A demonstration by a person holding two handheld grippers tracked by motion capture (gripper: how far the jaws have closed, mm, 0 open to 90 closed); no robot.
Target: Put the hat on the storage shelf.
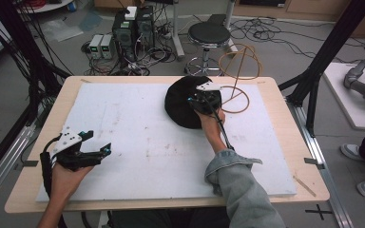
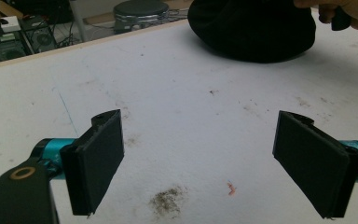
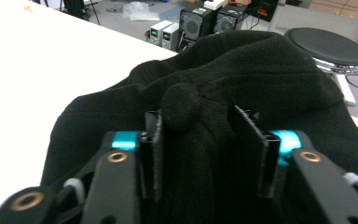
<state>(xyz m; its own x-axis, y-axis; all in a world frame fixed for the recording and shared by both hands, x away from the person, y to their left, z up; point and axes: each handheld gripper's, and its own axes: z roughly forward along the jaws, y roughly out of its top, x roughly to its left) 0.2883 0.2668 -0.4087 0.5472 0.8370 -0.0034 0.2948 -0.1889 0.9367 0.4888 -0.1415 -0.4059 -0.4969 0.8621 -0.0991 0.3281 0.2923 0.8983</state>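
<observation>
Black knit fabric (image 3: 242,70) bunches between the jaws of the right gripper (image 3: 205,140), which are partly closed around a raised fold of it (whether they truly pinch it or only straddle it, I cannot tell). From above, this right gripper (image 1: 204,98) sits on the near edge of the dark cloth heap (image 1: 183,102), with the person's right hand (image 1: 210,124) behind it and a rolled denim sleeve (image 1: 237,175) further back along the forearm. Just beyond the gripper and to its right stands a thin wire frame (image 1: 240,71), at the far edge of the white mat (image 1: 138,118).

Over on the other side, the left gripper (image 1: 92,142) is held in the left hand (image 1: 66,175) just above the mat, well apart from the cloth. Its jaws are spread wide with nothing between them; through its own view the left gripper (image 2: 198,161) looks over the stained mat (image 2: 177,107), with the black cloth (image 2: 251,28) far ahead. Past the wooden table (image 1: 290,118), a round stool (image 1: 209,35) and computer boxes (image 1: 133,28) stand on the floor.
</observation>
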